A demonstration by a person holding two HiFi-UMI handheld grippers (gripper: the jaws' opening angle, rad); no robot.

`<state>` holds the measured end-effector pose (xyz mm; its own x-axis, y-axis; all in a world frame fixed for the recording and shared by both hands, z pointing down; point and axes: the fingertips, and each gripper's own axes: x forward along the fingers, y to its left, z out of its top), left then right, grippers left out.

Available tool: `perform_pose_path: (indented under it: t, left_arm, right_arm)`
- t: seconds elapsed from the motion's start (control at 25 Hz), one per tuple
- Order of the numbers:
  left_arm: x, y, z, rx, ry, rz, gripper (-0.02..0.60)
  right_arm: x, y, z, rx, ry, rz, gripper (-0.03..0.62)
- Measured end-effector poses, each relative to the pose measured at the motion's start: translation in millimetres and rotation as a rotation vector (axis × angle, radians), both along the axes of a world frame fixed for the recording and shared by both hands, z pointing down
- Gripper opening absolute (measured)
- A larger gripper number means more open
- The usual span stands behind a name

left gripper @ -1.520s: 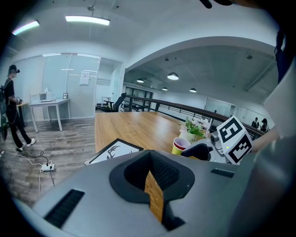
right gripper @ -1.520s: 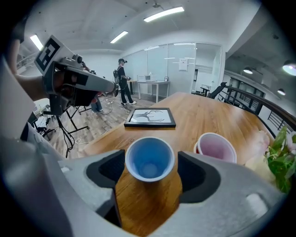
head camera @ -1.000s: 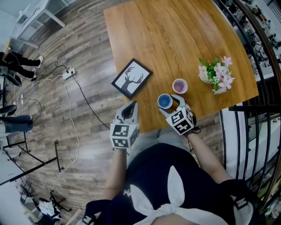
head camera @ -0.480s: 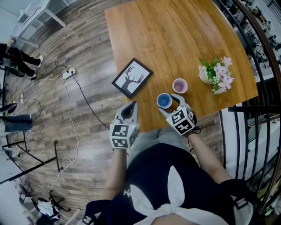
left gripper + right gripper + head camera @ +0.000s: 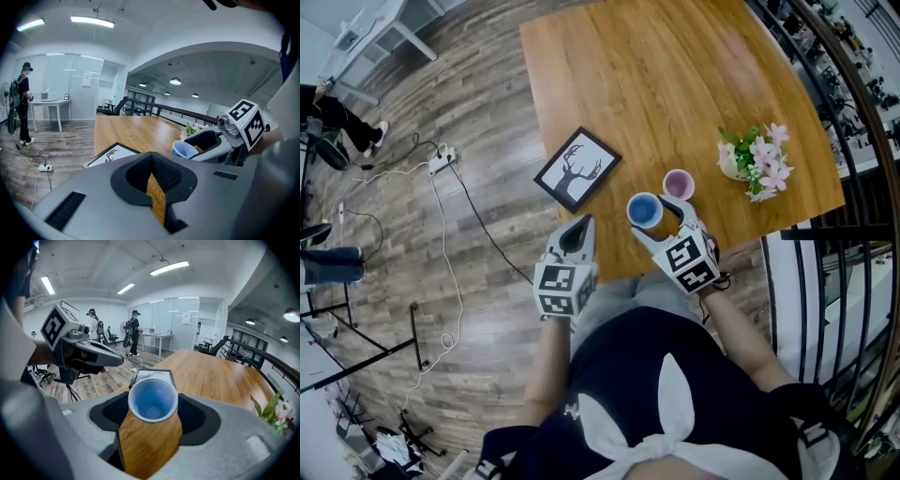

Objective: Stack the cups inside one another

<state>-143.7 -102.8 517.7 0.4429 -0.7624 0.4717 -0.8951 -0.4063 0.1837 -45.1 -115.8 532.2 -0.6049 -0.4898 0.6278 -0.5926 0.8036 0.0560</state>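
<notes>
A blue cup (image 5: 644,209) sits between the jaws of my right gripper (image 5: 660,221), which is shut on it near the table's front edge. In the right gripper view the blue cup (image 5: 153,400) stands upright with its mouth open, both jaws pressing its sides. A pink cup (image 5: 679,184) stands upright on the table just beyond and to the right of the blue one. My left gripper (image 5: 577,229) hovers off the table's front edge, shut and holding nothing. From the left gripper view the blue cup (image 5: 185,150) shows at the right, in the other gripper.
A black-framed deer picture (image 5: 577,169) lies flat left of the cups. A small pot of pink flowers (image 5: 752,159) stands to the right of the pink cup. The wooden table (image 5: 675,84) stretches away beyond. A railing runs along the right; cables lie on the floor at left.
The right gripper and the blue cup have shifted slightly forward and left, and the cup looks a little larger. The left gripper has stayed in place.
</notes>
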Motion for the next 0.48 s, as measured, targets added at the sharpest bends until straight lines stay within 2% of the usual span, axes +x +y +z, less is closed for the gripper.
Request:
perform_pose_path:
  t: [0.48]
  left_arm:
    - [15.9, -4.4, -5.2, 0.015, 0.024, 0.028, 0.015]
  right_arm:
    - [0.0, -0.4, -51.1, 0.075, -0.058, 0.001, 0.324]
